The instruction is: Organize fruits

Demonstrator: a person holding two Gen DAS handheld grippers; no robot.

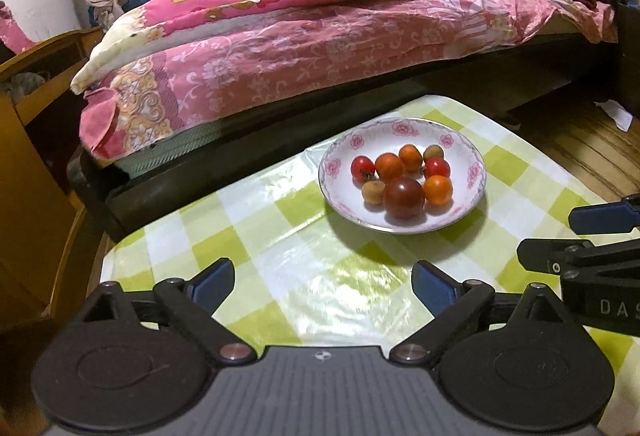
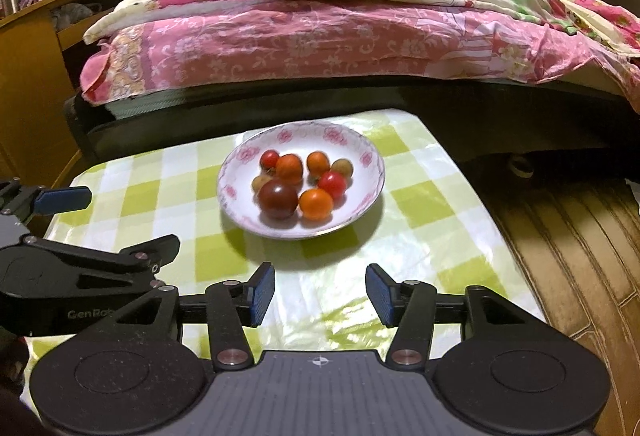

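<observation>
A shallow white ceramic plate with a pink flower rim (image 1: 472,171) (image 2: 236,171) stands on the desk covered in a glossy green-and-white checked cloth (image 1: 256,236) (image 2: 420,220), toward the far side of the desk, near the bed with the pink flowered quilt (image 1: 320,47) (image 2: 320,35).

All the fruit lies inside the plate, bunched close together. Taking the plate in the left wrist view as a clock face, a large dark red-brown tomato (image 1: 404,197) (image 2: 278,199) sits at 6 o'clock. Just beside it at 4 o'clock is an orange cherry tomato (image 1: 438,189) (image 2: 316,203). A small tan round fruit (image 1: 373,191) lies at 8 o'clock, touching the dark tomato. A red cherry tomato (image 1: 362,167) (image 2: 269,158) is at 9 o'clock, and a second red one (image 1: 437,167) (image 2: 333,183) sits right of centre. Two more orange tomatoes (image 1: 389,165) (image 2: 289,167) fill the middle and the 12 o'clock side, and another tan fruit (image 1: 433,152) (image 2: 342,167) lies at 1 o'clock.

The left gripper (image 1: 322,282) hangs over the near part of the desk with its jaws spread wide and nothing between the blue pads. The right gripper (image 2: 320,294) is likewise low over the near cloth, its jaws apart and empty, the plate straight ahead at 12 o'clock and well apart from the fingertips. Each gripper shows at the edge of the other's view, side by side.
</observation>
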